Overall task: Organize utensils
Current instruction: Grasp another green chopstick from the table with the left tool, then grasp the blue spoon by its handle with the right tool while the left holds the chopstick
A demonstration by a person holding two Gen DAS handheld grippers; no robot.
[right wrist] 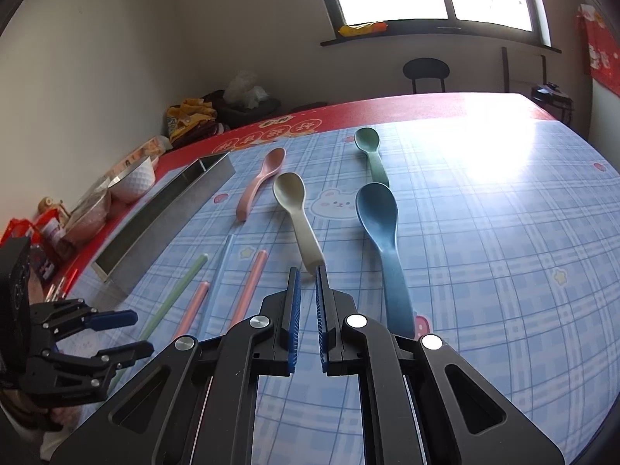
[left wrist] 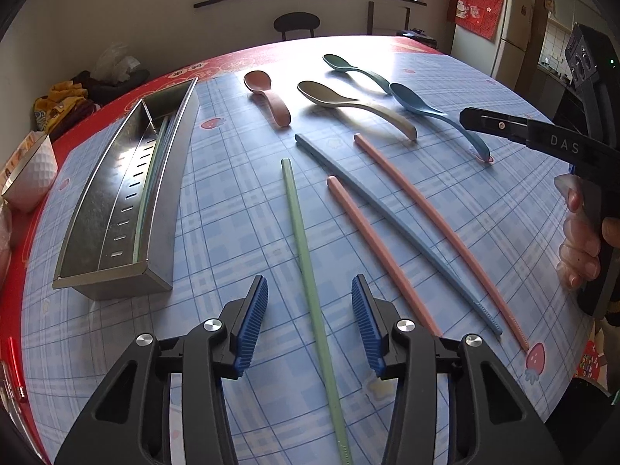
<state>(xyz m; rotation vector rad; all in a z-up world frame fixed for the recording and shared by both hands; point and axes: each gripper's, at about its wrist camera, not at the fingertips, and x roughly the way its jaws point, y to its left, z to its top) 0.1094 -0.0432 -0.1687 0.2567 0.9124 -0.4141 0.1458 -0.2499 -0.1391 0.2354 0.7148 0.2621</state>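
My left gripper (left wrist: 309, 294) is open, its jaws on either side of a green chopstick (left wrist: 308, 263) lying on the table. Two pink chopsticks (left wrist: 381, 252) (left wrist: 441, 228) and a blue chopstick (left wrist: 391, 224) lie to its right. A steel utensil tray (left wrist: 120, 201) at the left holds one green chopstick (left wrist: 153, 186). Several spoons lie beyond: pink (left wrist: 269, 100), beige (left wrist: 348, 102), green (left wrist: 354, 71), blue (left wrist: 434, 112). My right gripper (right wrist: 307, 283) is nearly shut and empty, above the table just short of the beige spoon's handle (right wrist: 306, 248); it also shows in the left wrist view (left wrist: 471, 118).
A white bowl (left wrist: 33, 178) and bags sit on the red table border at the left. The table's (left wrist: 484, 89) right and near edges are close. A chair (left wrist: 296, 25) and a fridge (left wrist: 500, 31) stand beyond the far edge.
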